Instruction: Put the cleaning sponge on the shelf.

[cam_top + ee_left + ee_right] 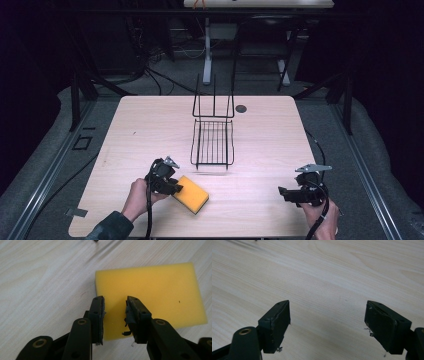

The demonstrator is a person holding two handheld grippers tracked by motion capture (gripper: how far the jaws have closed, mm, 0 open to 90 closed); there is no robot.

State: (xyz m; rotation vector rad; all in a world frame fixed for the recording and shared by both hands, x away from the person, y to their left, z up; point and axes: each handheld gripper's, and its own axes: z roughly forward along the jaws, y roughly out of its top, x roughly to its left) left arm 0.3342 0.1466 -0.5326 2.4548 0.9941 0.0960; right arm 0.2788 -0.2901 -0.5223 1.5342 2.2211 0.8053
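A yellow sponge (192, 194) with a dark green underside lies flat near the table's front left. In the left gripper view the sponge (155, 292) spreads out under and beyond the jaws. My left gripper (177, 189) is at the sponge's left end. Its jaws stand a narrow gap apart over the sponge's near corner, and the left gripper (114, 302) shows yellow foam in that gap. My right gripper (281, 192) is at the front right, far from the sponge. The right gripper (327, 305) is wide open over bare wood.
A black wire rack (212, 142) stands at the middle of the light wooden table (270, 135), its tall back frame on the far side. A small dark round disc (241, 108) lies behind it to the right. Dark floor and cables surround the table.
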